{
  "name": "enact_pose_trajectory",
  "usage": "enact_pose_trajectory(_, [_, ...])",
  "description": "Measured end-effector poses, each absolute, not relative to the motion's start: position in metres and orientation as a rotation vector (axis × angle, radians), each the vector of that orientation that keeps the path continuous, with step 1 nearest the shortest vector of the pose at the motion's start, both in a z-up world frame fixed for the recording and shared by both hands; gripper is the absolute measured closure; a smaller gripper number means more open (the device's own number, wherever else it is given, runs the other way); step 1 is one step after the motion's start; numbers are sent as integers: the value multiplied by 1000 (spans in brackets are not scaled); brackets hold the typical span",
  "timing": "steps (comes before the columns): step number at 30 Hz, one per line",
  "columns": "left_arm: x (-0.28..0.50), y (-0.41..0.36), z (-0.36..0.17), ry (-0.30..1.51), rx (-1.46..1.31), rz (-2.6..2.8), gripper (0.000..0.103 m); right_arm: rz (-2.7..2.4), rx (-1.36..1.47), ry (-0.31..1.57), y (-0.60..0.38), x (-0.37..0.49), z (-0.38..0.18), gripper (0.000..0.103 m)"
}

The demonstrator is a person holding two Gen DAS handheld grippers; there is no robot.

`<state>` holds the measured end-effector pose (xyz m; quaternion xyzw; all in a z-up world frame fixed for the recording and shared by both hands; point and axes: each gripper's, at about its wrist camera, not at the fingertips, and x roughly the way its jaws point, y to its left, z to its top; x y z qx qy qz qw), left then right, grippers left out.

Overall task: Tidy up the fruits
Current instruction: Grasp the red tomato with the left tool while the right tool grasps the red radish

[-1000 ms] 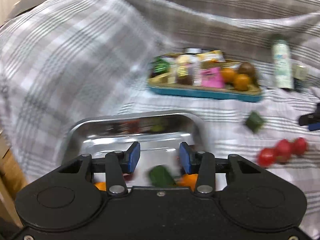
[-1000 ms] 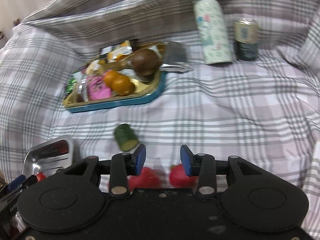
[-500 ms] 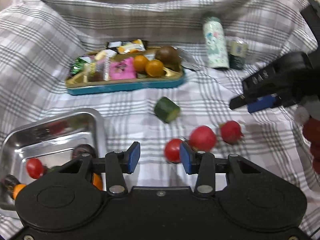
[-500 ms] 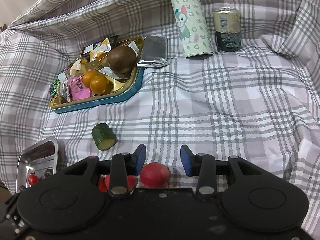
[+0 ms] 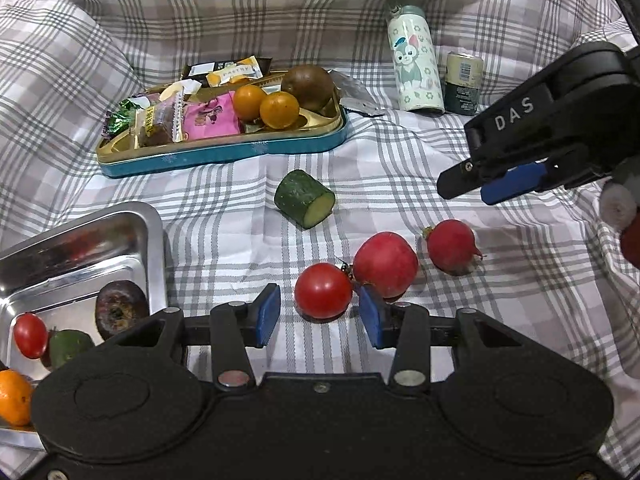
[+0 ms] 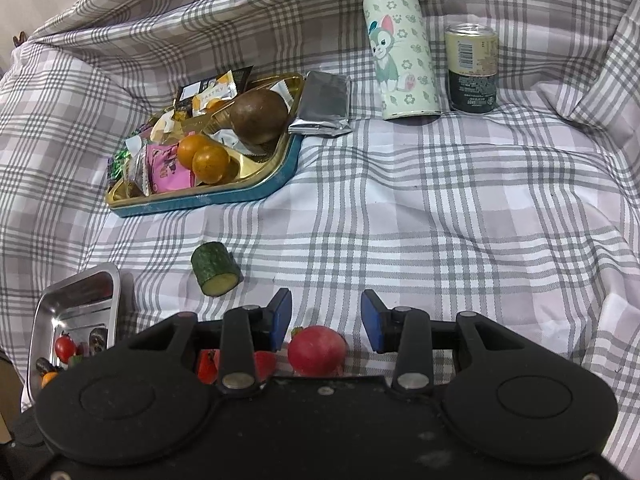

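My left gripper [image 5: 318, 314] is open, low over the plaid cloth, and a red tomato [image 5: 323, 290] lies just ahead between its blue fingertips, untouched. A larger red fruit [image 5: 385, 264] touches the tomato on the right, and a radish [image 5: 452, 246] lies beyond it. A cut cucumber piece [image 5: 305, 204] rests further back. The steel tray [image 5: 80, 240] at the left holds a cherry tomato [image 5: 30, 335], a dark fruit [image 5: 120, 310], a green piece and an orange. My right gripper [image 6: 326, 320] hangs open and empty above the radish [image 6: 317, 350].
A blue tin [image 5: 224, 156] at the back holds two oranges [image 5: 280, 109], a kiwi [image 5: 307, 87] and snack packets. A foil packet [image 6: 322, 104], a cartoon bottle [image 5: 414, 68] and a can [image 5: 464, 82] stand behind. The cloth rises in folds all round.
My left gripper has swung right from above the steel tray to the tomato on the cloth, still open. The right gripper has hardly moved.
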<state>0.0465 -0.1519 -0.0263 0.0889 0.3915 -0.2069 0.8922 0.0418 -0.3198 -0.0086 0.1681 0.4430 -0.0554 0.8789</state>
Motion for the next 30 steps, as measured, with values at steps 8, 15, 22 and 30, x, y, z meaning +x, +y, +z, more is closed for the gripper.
enact_pose_trajectory(8, [55,-154,-31,786,172,-410,53,-66,349,983,-319,46,-16,62])
enact_pose_trajectory(15, [59,-151,-32,790,148,-417,53,-61,333,1014,-314,51,-22,62])
enact_pose_trajectory(22, [54,-153,-33,774,160,-421,53,-85,307,1063,-308,58,-32,62])
enact_pose_trajectory(30, [53,-150,-34,776,159,-430,53,-102,286,1081,-302,61,-39,64])
